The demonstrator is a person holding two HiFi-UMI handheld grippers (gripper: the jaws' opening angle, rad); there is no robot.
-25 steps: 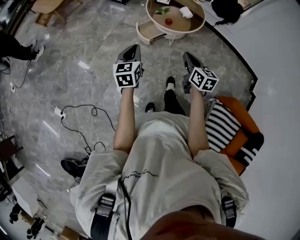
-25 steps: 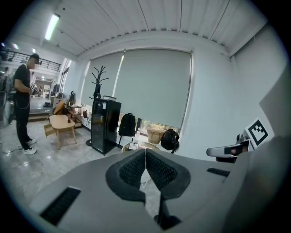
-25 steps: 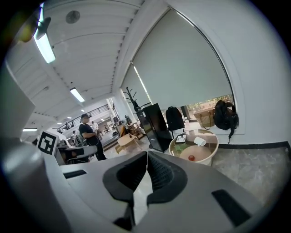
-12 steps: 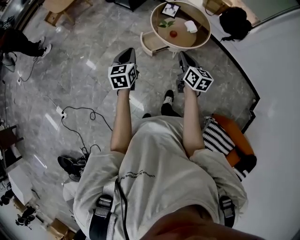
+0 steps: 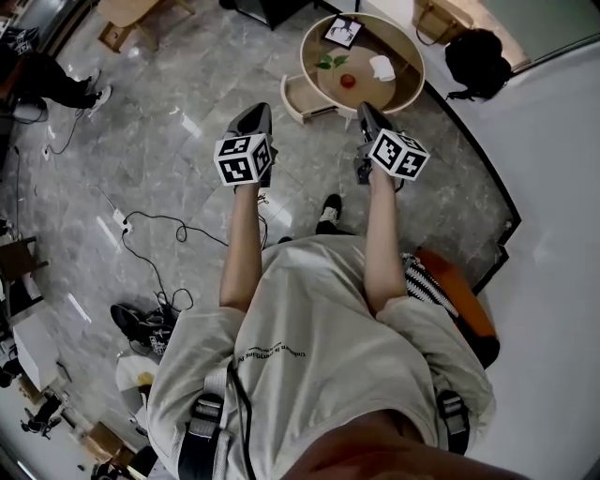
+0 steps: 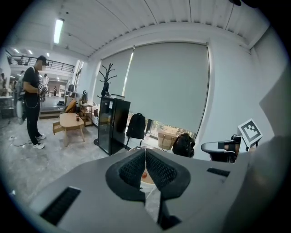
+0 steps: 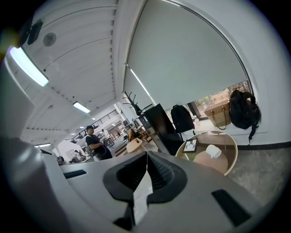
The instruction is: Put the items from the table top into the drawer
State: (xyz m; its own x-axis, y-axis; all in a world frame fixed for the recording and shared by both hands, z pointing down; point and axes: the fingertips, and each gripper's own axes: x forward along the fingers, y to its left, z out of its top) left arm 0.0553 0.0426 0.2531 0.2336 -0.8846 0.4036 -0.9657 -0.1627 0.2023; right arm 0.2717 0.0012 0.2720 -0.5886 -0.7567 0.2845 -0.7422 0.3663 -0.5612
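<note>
A round wooden table (image 5: 410, 58) stands ahead of me at the top of the head view, its drawer (image 5: 302, 97) pulled open on the near left side. On the top lie a framed picture (image 5: 343, 30), a green leafy sprig (image 5: 328, 63), a small red ball (image 5: 348, 82) and a white crumpled piece (image 5: 382, 67). My left gripper (image 5: 256, 111) and right gripper (image 5: 364, 109) hover short of the table, both shut and holding nothing. The right gripper view shows the table (image 7: 233, 146), the picture (image 7: 190, 145) and the white piece (image 7: 212, 151) beyond the shut right gripper (image 7: 146, 155). The left gripper (image 6: 145, 153) points at the table too.
A black backpack (image 5: 478, 60) and a tan bag (image 5: 434, 17) sit behind the table by the wall. An orange seat with a striped cushion (image 5: 448, 298) is at my right. A cable (image 5: 159, 234) trails over the marble floor on the left. A person (image 6: 32, 104) stands far left.
I have stepped closer to the round table, which now sits lower and nearer in the head view. Both grippers stay shut and level in front of me.
</note>
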